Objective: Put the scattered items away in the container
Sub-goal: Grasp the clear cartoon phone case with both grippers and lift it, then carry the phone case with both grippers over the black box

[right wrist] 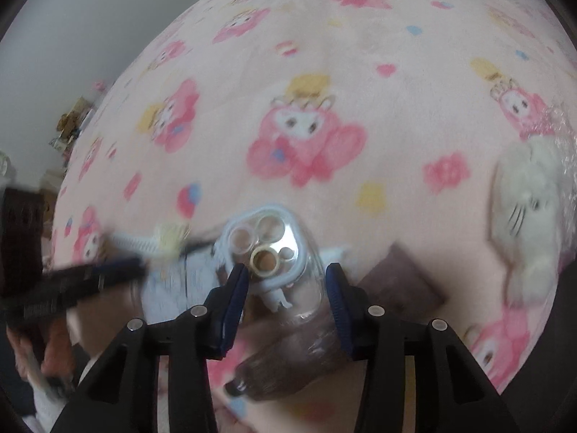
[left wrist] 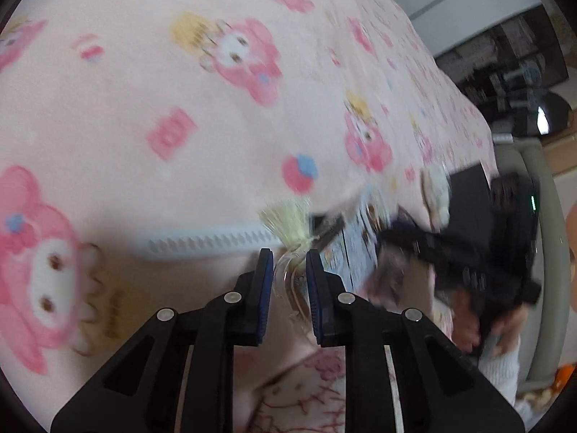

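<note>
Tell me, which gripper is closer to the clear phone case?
Right. The right gripper has the clear phone case between its fingers. The left gripper is off to the case's left, around a pale tassel.

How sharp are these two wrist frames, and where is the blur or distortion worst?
Left wrist: fisheye bulges the blanket; the right gripper is smeared by motion, while the left gripper is crisp. Right wrist: the blanket print is soft, the left gripper streaked, the phone case fairly clear.
</note>
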A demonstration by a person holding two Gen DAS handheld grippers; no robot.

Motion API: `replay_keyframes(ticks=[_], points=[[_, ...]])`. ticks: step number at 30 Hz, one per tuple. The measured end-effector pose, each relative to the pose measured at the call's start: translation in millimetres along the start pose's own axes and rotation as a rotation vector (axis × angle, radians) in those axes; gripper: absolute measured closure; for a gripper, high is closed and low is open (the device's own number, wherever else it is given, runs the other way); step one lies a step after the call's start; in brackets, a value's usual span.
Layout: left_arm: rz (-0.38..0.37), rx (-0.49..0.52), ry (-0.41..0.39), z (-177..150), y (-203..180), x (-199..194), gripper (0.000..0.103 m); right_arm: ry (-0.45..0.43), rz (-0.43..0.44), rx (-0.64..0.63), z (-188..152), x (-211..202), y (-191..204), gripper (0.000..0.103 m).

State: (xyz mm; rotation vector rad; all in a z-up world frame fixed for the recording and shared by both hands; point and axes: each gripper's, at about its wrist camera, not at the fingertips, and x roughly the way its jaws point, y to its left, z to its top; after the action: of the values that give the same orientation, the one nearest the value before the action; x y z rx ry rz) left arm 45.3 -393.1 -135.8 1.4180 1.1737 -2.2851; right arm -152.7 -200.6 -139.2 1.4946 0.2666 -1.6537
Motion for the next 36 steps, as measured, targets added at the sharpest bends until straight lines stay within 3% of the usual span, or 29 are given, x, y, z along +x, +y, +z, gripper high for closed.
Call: replay_keyframes(ticks=[2,6,8,15,26,36], points=[[0.016,-0.016,-0.015,1.0,5.3,-6.3,0.083,0.013,0.021,-0.032,-12.1,-4.6,10.2,0.062],[0.017,-0.025,0.026,-11.1,7.0,0.6,0.069,-0.036,-0.027,-0.039,-16.3,-6.4,13.8,0.058],[0.031,-0.019,0.039,-18.1,8.5,5.9,0.069,-0.048,-0.058,-0.018,-10.5,0.1,9.2,0.057],[0.101,0.006,-0.016,-19.6,-22.1,1.0,0.069,-0.054,0.011,-0.017,-11.7,2.9,17.9,0.059],[0.050,0.180,-0.084,-44.8,-111.9,-51.1,0.069,-0.243,-0.033,0.058,-63.3,-105.9,24.0,0.059],[-0.063,0.342,-0.071,-86.3,-226.3,-41.9,0.069,-0.383,-0.122,0.172,-135.0,-207.0,-34.3,0.059]])
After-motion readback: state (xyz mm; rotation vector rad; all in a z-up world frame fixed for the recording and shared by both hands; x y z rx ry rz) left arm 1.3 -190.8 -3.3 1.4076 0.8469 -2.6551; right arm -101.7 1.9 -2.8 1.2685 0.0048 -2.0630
